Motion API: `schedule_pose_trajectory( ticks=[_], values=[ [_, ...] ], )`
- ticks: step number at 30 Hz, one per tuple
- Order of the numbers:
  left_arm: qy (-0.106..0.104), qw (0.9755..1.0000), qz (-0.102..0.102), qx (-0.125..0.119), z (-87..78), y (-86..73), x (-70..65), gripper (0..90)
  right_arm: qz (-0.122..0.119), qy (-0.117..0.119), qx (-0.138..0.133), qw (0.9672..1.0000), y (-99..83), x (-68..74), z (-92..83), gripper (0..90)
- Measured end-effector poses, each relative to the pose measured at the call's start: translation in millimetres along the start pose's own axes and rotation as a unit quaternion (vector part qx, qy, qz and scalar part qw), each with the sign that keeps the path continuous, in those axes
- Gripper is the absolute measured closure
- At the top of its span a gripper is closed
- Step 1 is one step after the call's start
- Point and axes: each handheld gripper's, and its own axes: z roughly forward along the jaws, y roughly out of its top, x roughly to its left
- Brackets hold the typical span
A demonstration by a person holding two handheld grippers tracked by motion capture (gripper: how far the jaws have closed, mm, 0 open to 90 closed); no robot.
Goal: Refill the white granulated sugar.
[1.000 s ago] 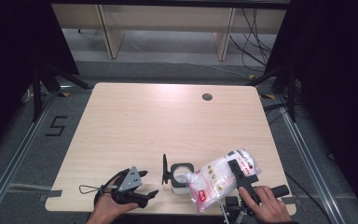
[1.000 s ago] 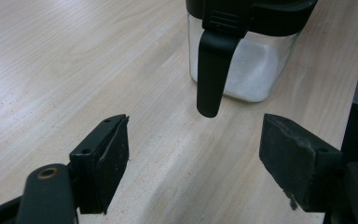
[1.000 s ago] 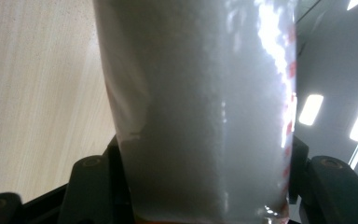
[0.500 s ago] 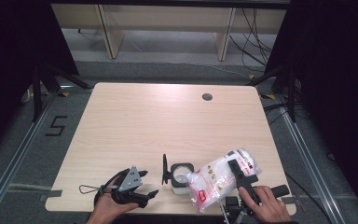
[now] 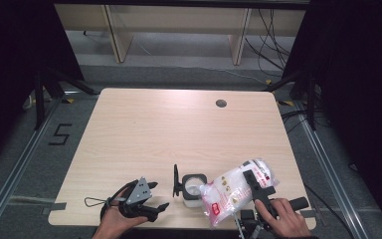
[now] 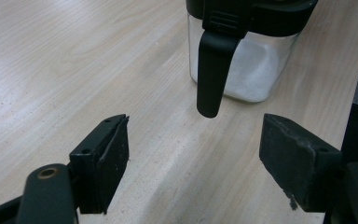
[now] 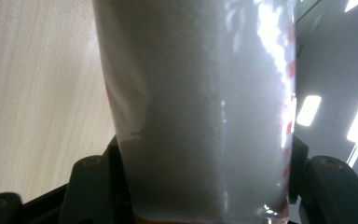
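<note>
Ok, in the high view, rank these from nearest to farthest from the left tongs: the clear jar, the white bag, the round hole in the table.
1. The clear jar, just to the right of the left tongs, lid flipped up.
2. The white bag, past the jar, gripped by the right tongs near the front right edge.
3. The round hole, far off by the table's back edge.

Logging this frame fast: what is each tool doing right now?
Left tool: open, empty, facing the jar.
Right tool: closed on the white bag.
</note>
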Motion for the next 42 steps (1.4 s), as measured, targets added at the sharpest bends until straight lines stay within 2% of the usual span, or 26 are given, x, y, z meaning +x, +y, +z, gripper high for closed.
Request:
schedule_pose_trajectory(
  ticks=[8, 9, 16, 19, 24, 26, 28, 32, 33, 35, 36, 42],
  values=[
    [0.001, 1.0, 0.0, 0.001, -0.3, 0.1, -0.1, 23.7, 0.001, 0.0, 0.0, 1.0, -0.2, 0.2, 0.1, 42.6],
    [0.001, 1.0, -0.001, 0.0, -0.3, 0.1, -0.2, 23.7, -0.009, 0.005, 0.002, 1.0, -0.8, -0.8, -0.2, 42.5],
    [0.003, 0.9999, 0.008, 0.01, -1.2, 0.4, 1.5, 23.7, -0.007, 0.005, 0.001, 1.0, -1.0, -0.5, 0.0, 42.6],
    [-0.003, 1.0, 0.001, 0.003, -0.7, 0.3, 0.7, 23.7, -0.007, 0.005, 0.001, 1.0, -1.0, -0.5, 0.0, 42.6],
    [0.002, 1.0, 0.0, 0.0, -0.2, 0.2, 0.4, 23.7, -0.009, 0.004, 0.001, 1.0, -0.8, -0.8, -0.2, 42.6],
    [-0.003, 1.0, 0.001, 0.004, -0.8, 0.4, 0.8, 23.7, -0.01, 0.003, 0.002, 0.9999, -0.5, -1.0, -0.4, 42.6],
    [-0.003, 1.0, 0.001, 0.004, -0.7, 0.4, 0.8, 23.7, -0.002, -0.001, 0.0, 1.0, 0.3, -0.3, -0.2, 42.6],
    [-0.004, 1.0, 0.0, 0.003, -0.6, 0.3, 0.4, 23.7, -0.001, -0.002, 0.003, 1.0, 0.9, 0.1, -0.8, 42.6],
    [0.0, 1.0, -0.001, -0.001, 0.3, 0.0, 0.1, 23.7, -0.009, -0.002, 0.003, 1.0, 1.4, -1.2, -1.1, 42.6],
    [0.002, 1.0, 0.0, -0.001, -0.2, 0.2, 0.3, 23.7, -0.008, -0.003, 0.004, 1.0, 1.6, -0.8, -1.6, 42.6],
    [0.003, 0.9999, 0.007, 0.009, -1.3, 0.4, 1.5, 23.7, -0.025, 0.004, 0.008, 0.9997, 1.4, -2.9, -2.4, 42.6],
    [0.0, 0.9999, 0.007, 0.01, -0.9, 0.5, 1.5, 23.7, -0.024, 0.004, 0.007, 0.9997, 1.3, -2.8, -2.3, 42.6]
  ],
)
